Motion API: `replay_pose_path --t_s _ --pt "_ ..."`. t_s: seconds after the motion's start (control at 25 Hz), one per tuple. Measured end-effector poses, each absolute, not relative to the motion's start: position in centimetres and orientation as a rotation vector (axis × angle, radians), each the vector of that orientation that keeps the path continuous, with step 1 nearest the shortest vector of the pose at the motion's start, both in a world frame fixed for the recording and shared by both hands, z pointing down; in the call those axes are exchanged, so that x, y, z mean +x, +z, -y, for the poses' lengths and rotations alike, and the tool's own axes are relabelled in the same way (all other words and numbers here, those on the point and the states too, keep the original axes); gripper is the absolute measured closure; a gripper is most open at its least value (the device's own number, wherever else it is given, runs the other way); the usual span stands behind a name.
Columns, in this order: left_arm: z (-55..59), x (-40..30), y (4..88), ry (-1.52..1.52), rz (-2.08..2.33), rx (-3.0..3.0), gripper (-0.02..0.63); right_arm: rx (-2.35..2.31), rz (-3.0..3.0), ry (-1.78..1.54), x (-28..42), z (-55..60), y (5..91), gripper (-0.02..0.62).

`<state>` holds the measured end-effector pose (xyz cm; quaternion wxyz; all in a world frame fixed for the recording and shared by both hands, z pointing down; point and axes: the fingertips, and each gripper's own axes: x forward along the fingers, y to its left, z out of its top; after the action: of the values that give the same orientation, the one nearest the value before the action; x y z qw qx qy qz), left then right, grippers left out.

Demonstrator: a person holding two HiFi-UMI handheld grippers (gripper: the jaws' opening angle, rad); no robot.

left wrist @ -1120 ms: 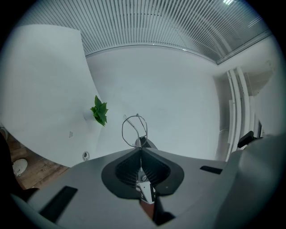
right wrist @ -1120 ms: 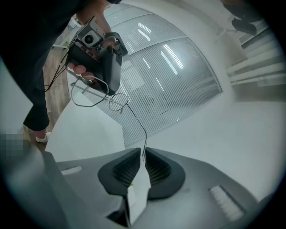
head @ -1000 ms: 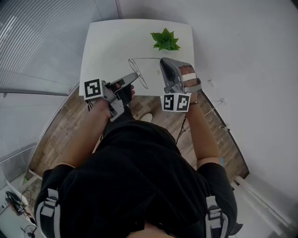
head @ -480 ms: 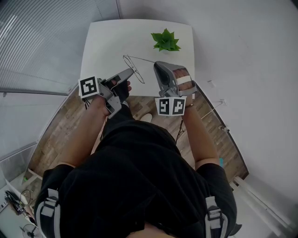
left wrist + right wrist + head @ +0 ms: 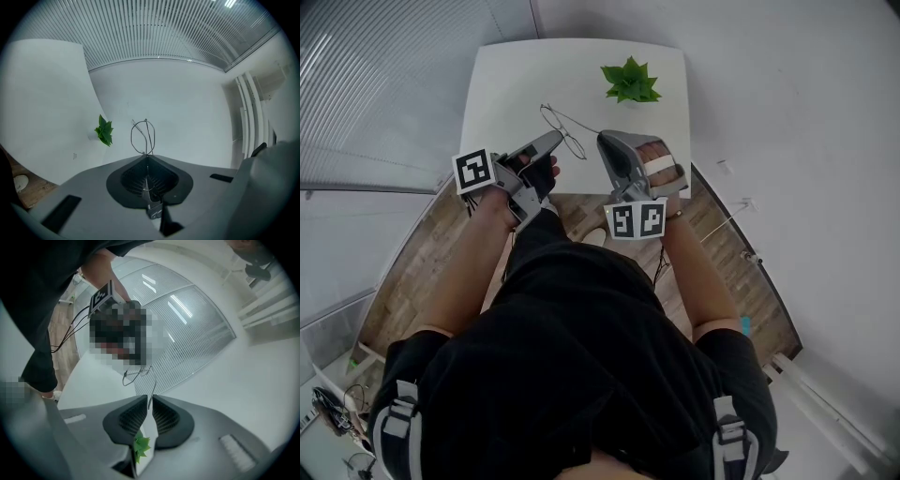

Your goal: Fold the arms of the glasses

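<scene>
Left gripper [image 5: 146, 157]: jaws pressed together on the glasses [image 5: 143, 136]. The thin wire frame runs between the ribbed pads, and both lens rims project straight out beyond the jaw tips, standing edge-on and upright in the left gripper view.

Right gripper [image 5: 149, 401]: jaws slightly apart, with a narrow gap between the pads. The free end of one arm of the glasses enters this gap at the jaw tips. The pads do not visibly clamp it.

In the head view, the two grippers face each other with their tips close together. The glasses span the space between them, the lens rims being at the left gripper. The long arm slants from the far end of the rims to the right gripper.

The glasses are held over the near half of the white tabletop [image 5: 511, 84]. A small green plant [image 5: 630, 82] stands on the tabletop beyond the right gripper, well apart from the glasses.
</scene>
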<state>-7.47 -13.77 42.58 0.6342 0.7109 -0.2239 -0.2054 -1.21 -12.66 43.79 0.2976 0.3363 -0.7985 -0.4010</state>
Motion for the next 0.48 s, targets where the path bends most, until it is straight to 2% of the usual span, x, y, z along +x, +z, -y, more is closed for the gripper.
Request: replay_pose_path --t_s 0.48 --pt "14.2 -7.7 42.1 -0.49 0.518 1.635 0.594 0.827 2.153 -1.085 -2.7 11.0 44.3 0.551"
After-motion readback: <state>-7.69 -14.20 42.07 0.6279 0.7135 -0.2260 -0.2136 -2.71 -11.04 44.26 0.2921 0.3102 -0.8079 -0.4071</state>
